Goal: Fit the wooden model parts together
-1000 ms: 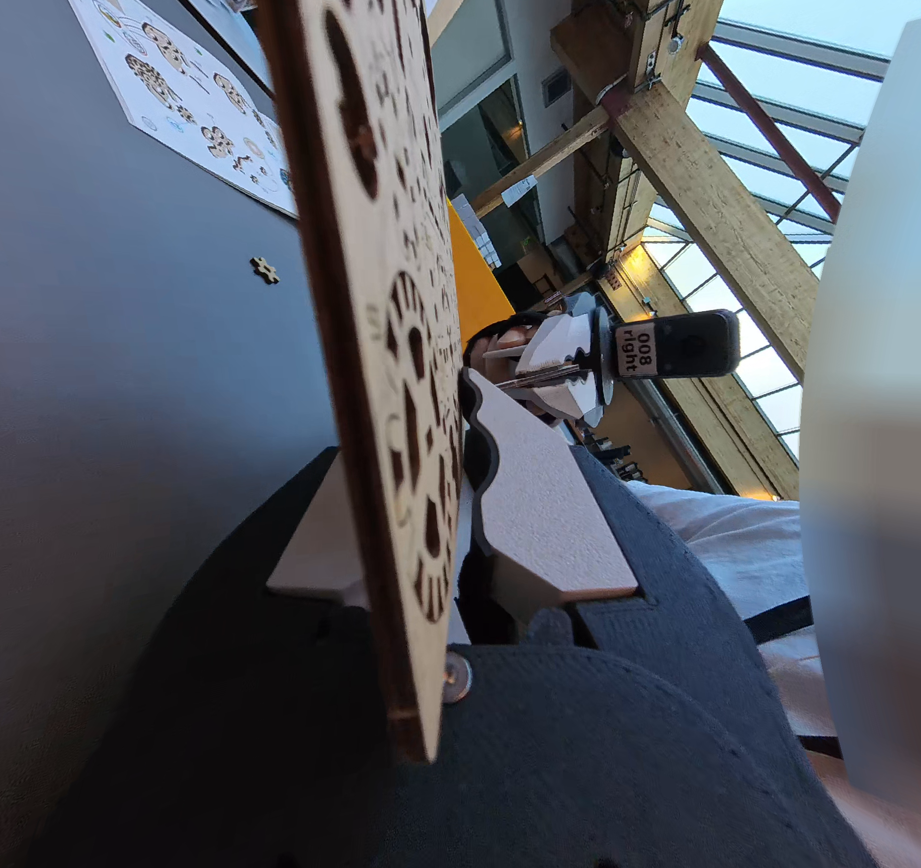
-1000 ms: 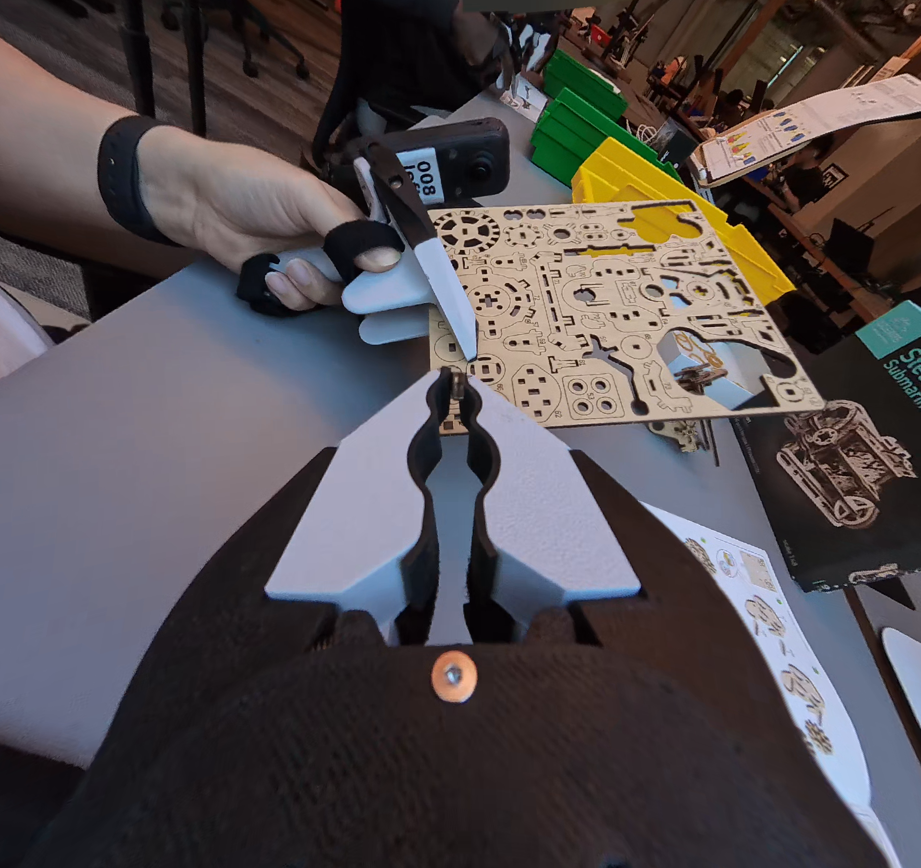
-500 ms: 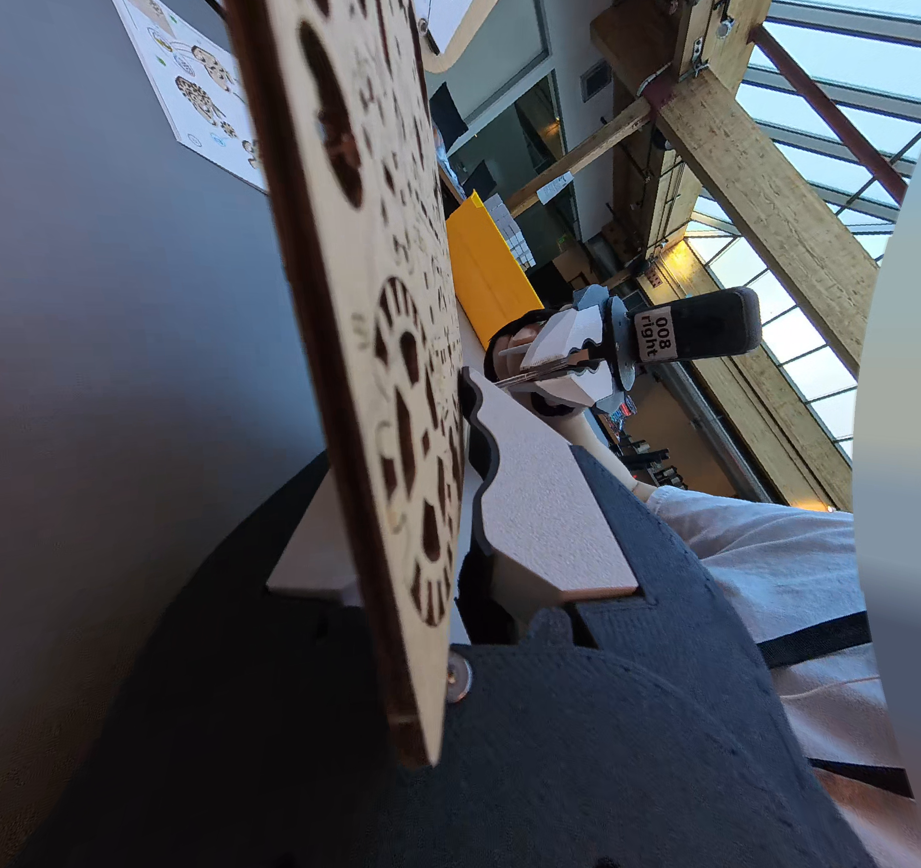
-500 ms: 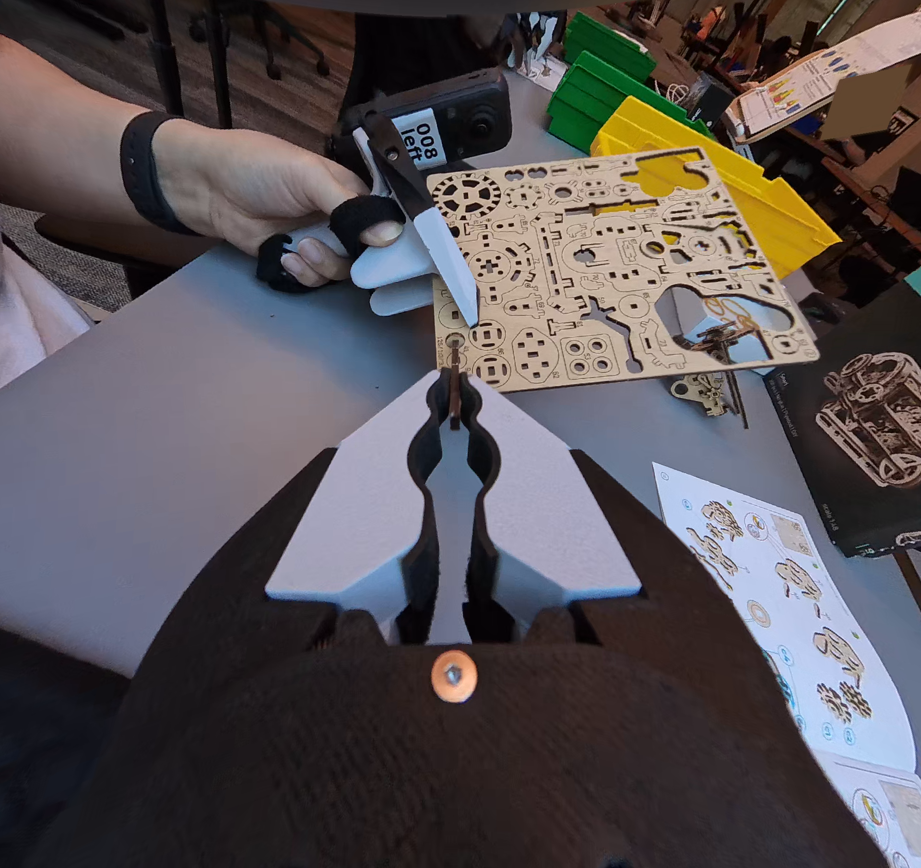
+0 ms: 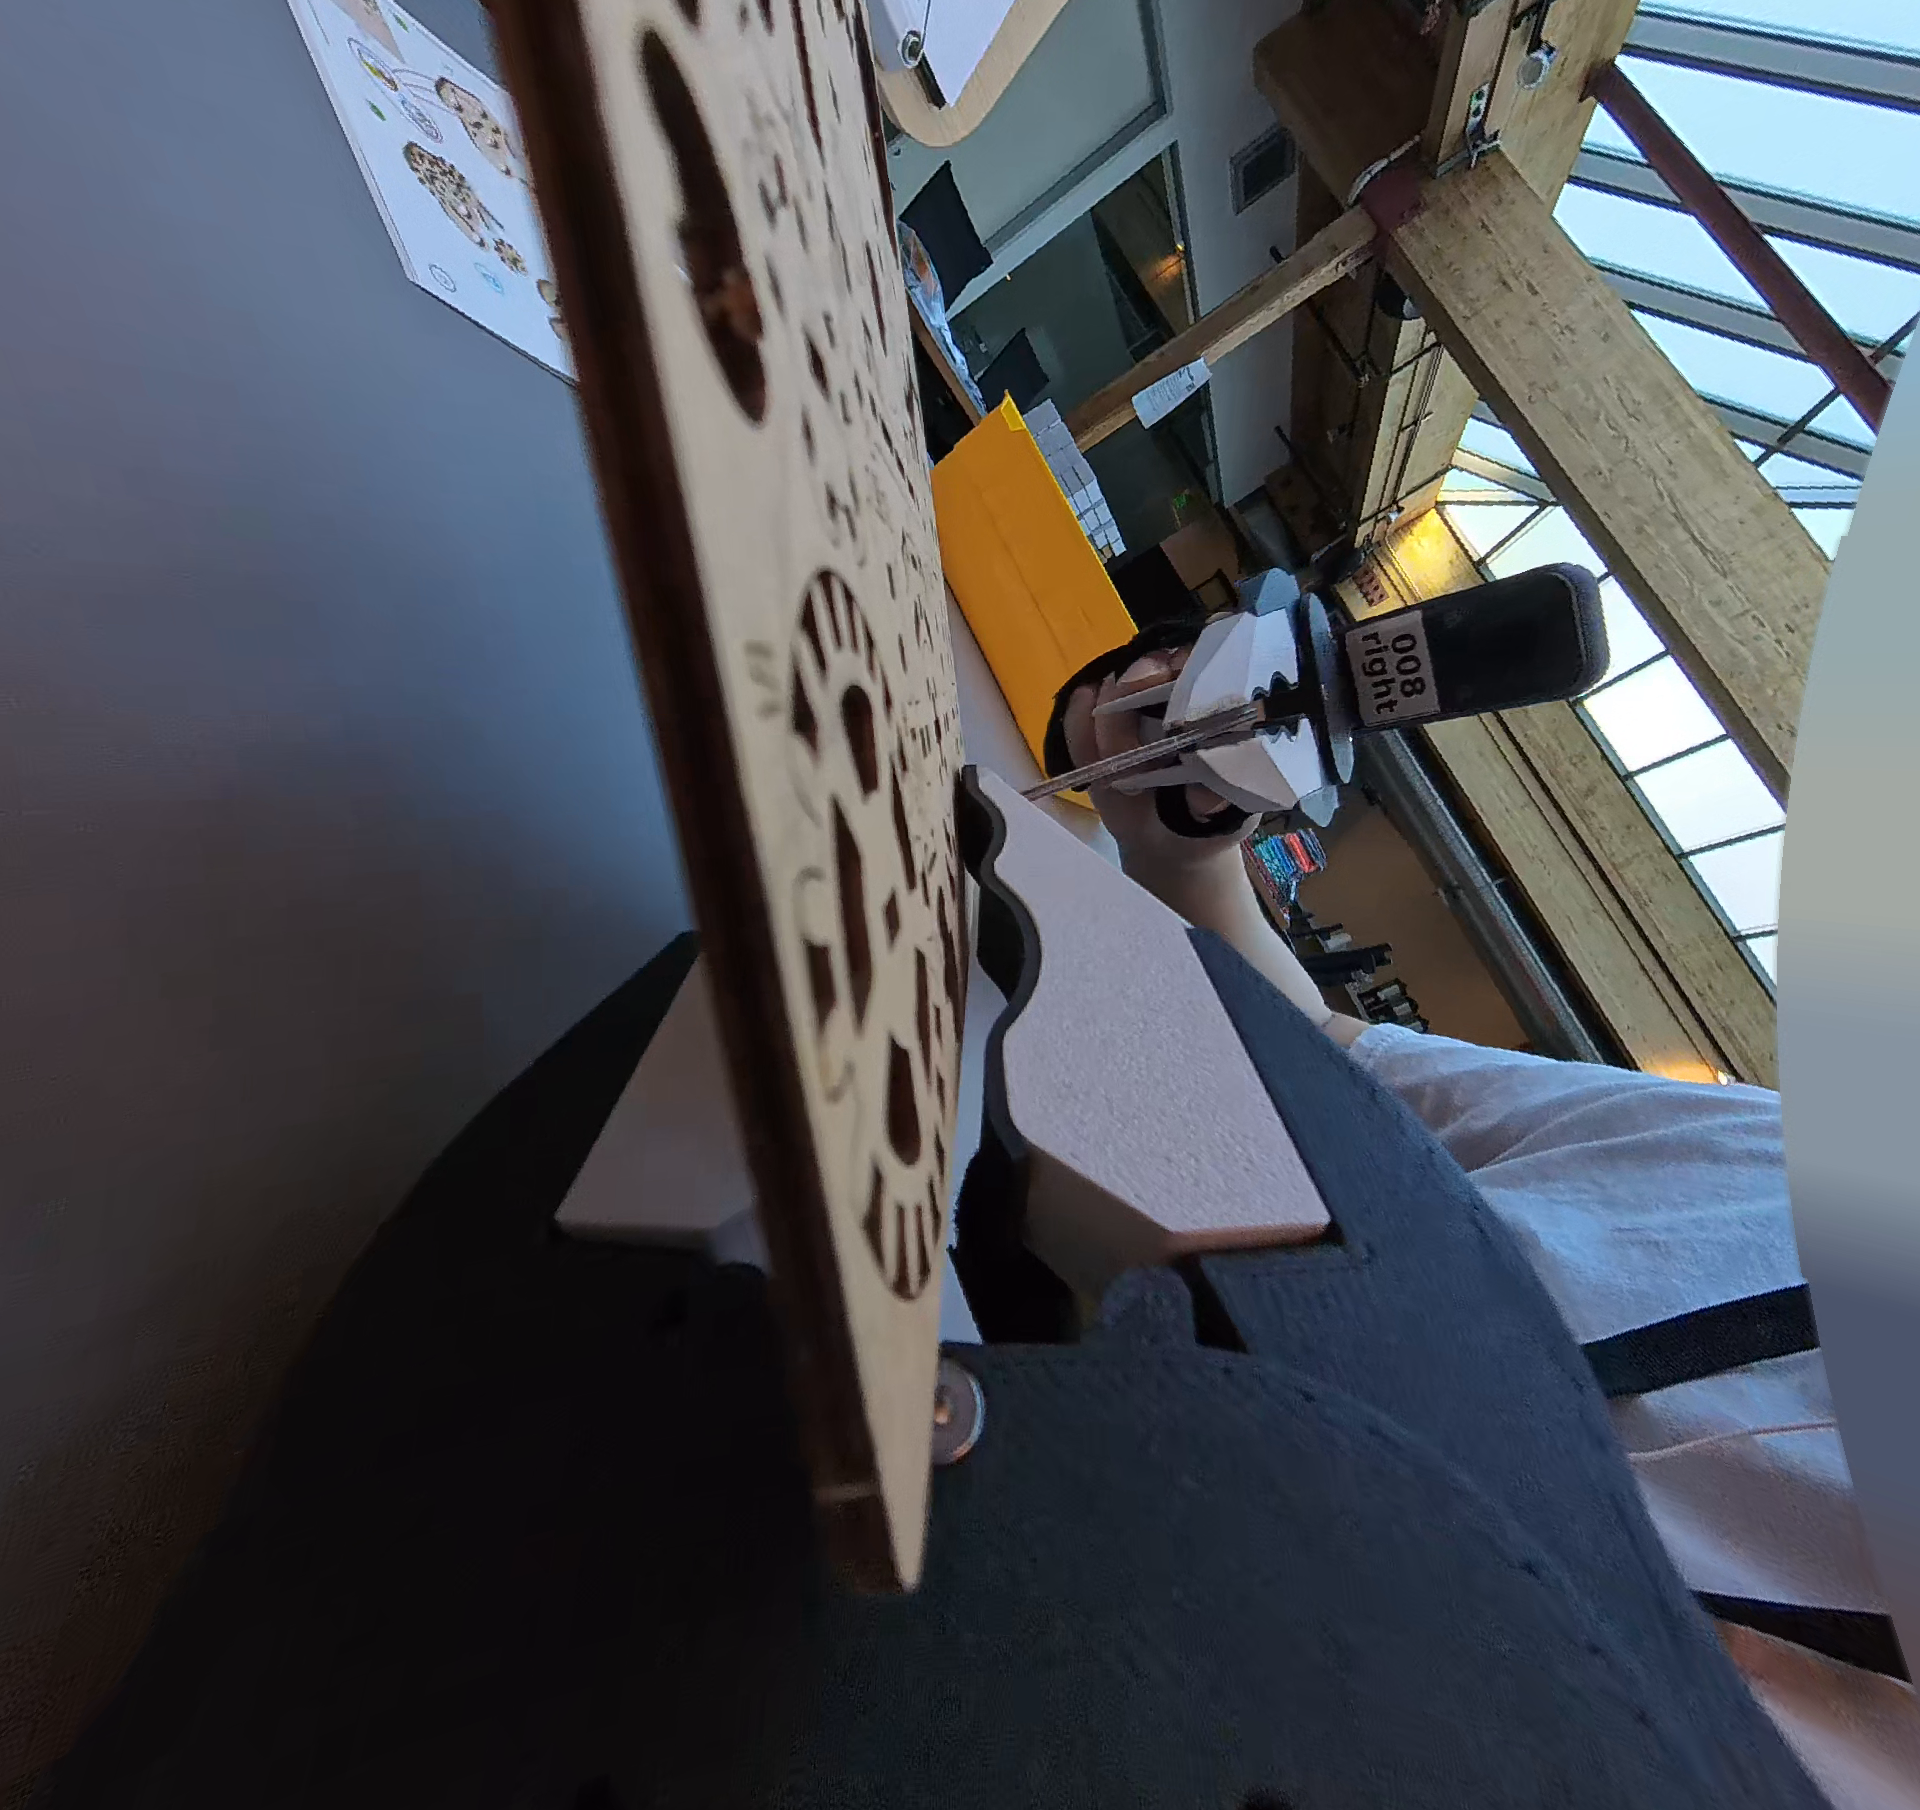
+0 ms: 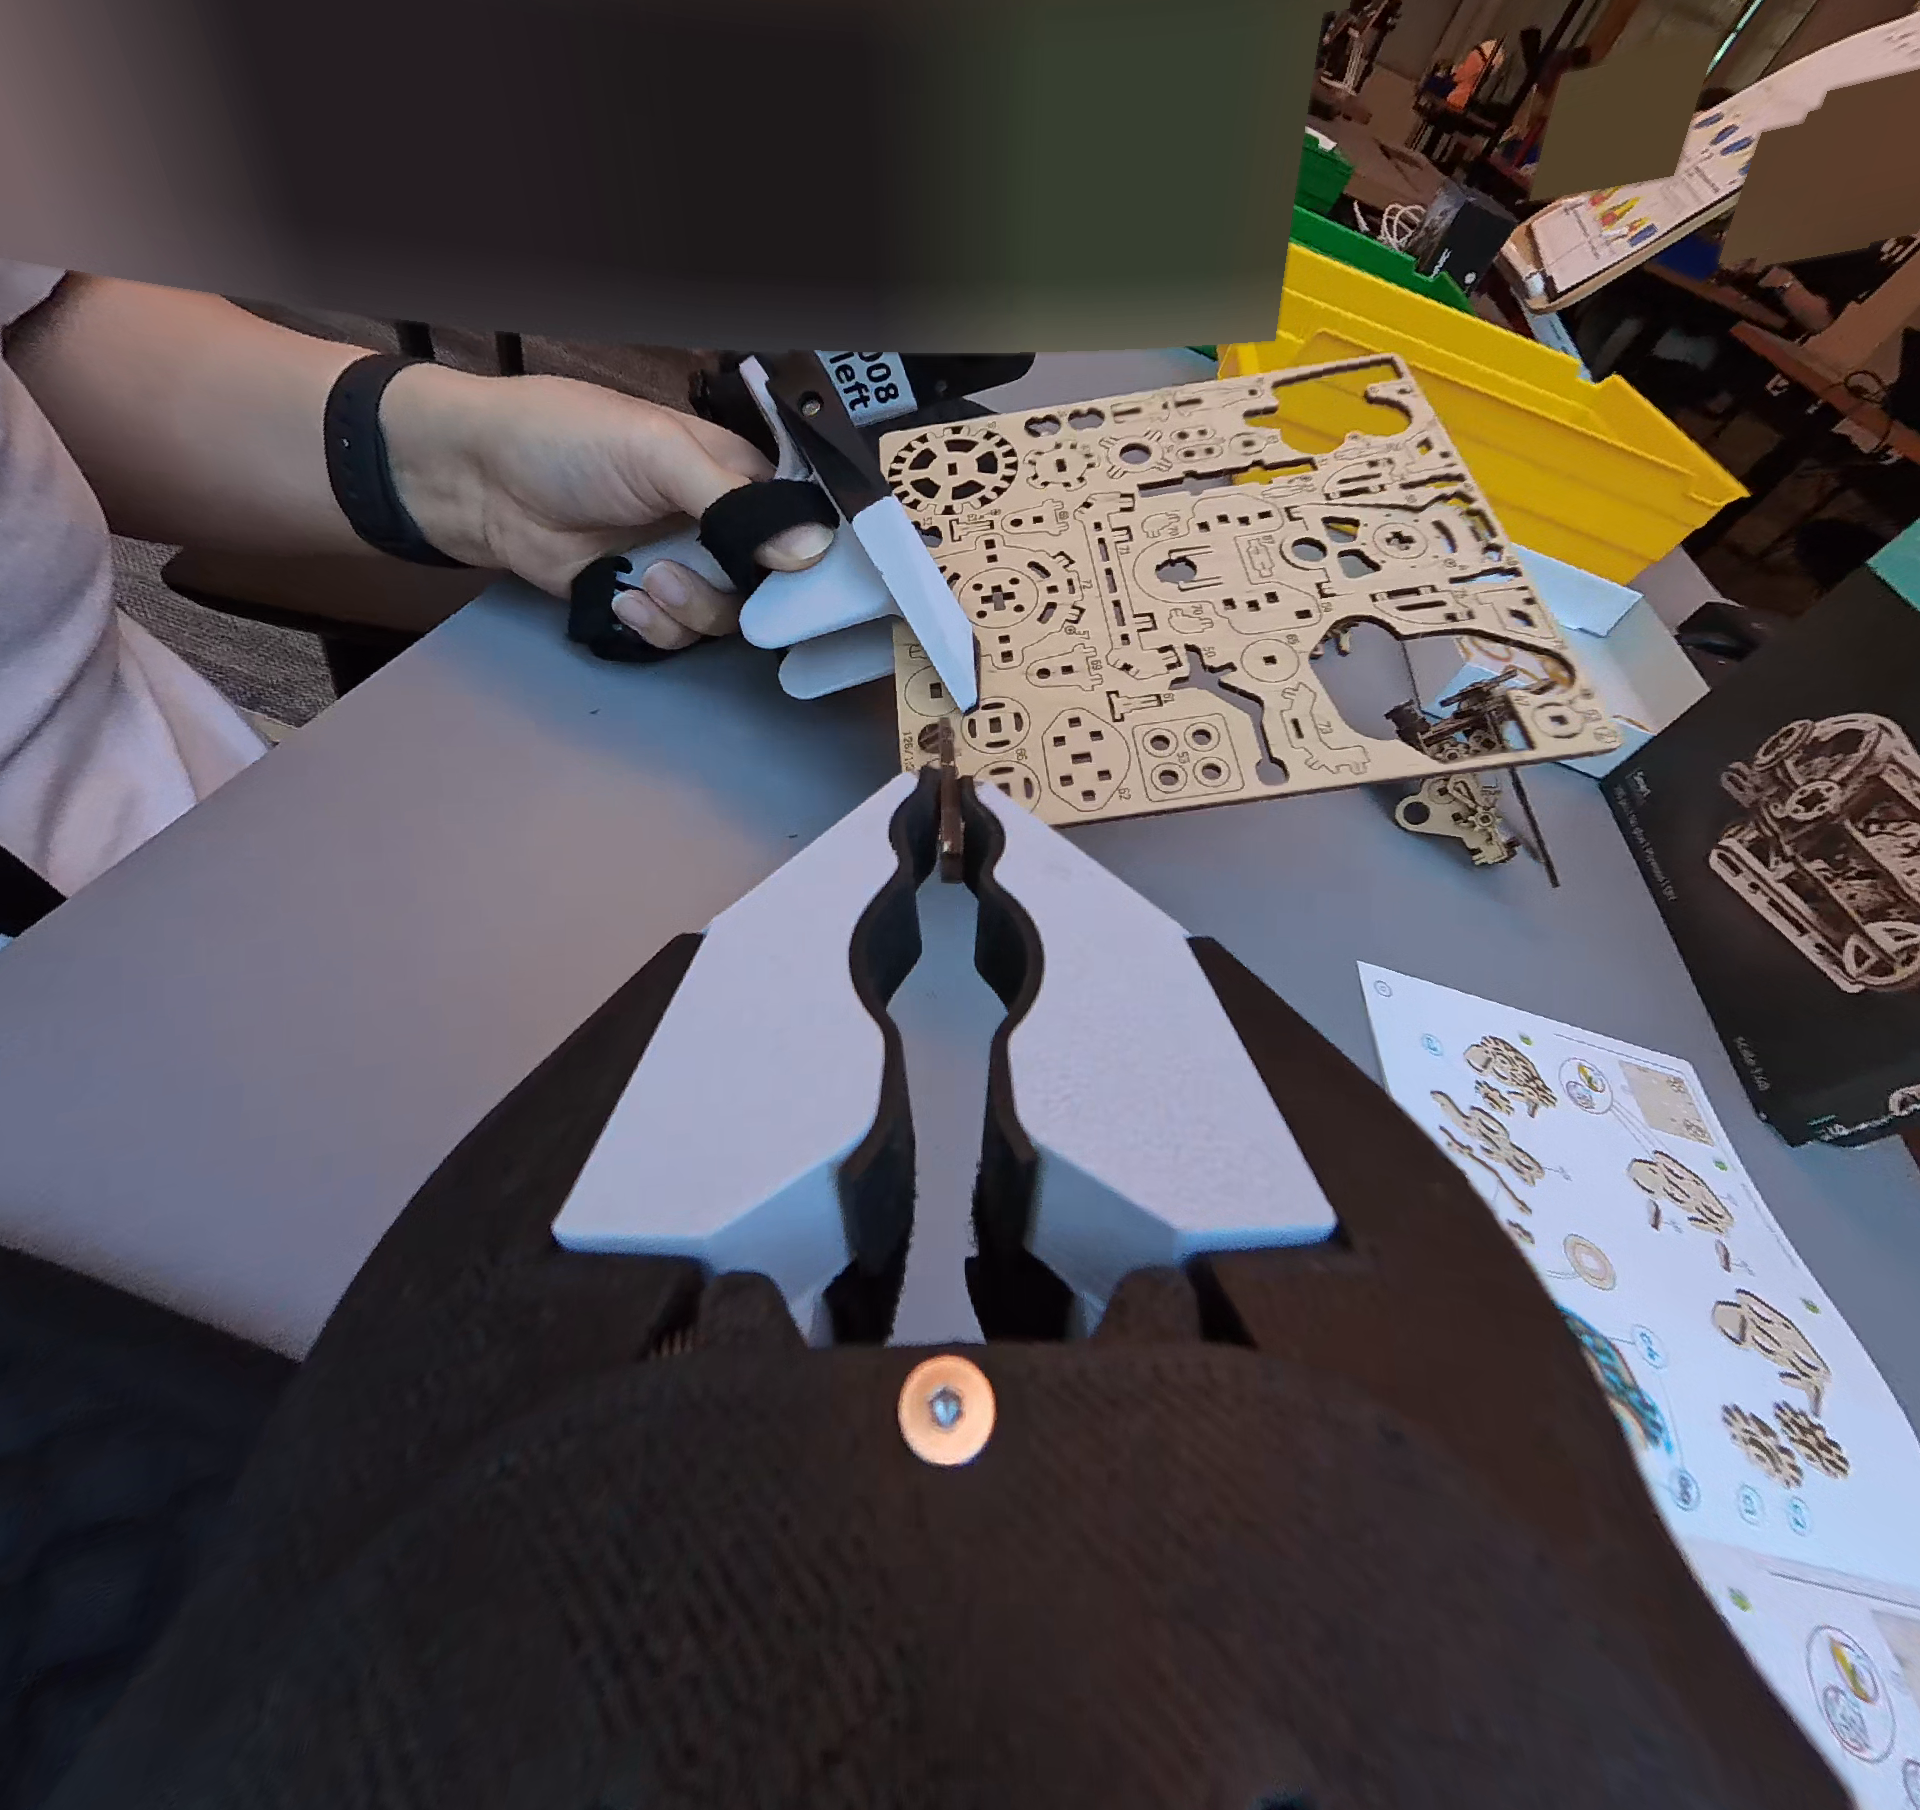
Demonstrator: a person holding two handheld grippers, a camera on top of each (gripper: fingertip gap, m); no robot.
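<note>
The wooden sheet [image 6: 1226, 597] sat at centre frame in the right wrist view, lifted at a slant over the grey table [image 6: 416, 877], with the left gripper [image 6: 961, 680] clamped on its near-left edge. In the left wrist view the same sheet [image 5: 831, 825] ran edge-on up the middle, pinched between that gripper's fingers.

The right gripper [image 6: 945, 804] was closed to a narrow slit on a small wooden part [image 6: 948, 825], seen edge-on at its tips. A second earlier those tips had been against the sheet's lower-left corner; now the part stood just clear of the edge, and in the left wrist view the right gripper [image 5: 1195, 752] had drawn farther from the sheet, a thin sliver jutting from its tips. That suggests the part had been freed from the sheet, so it probably next had to be fitted to the model.

That half-built model [image 6: 1455, 721] lay on the table at right, partly under the sheet's big cut-out. Lower right lay an instruction sheet [image 6: 1621, 1241], at the right edge a black box [image 6: 1818, 877], and beyond, upper right, a yellow bin [image 6: 1507, 410].
</note>
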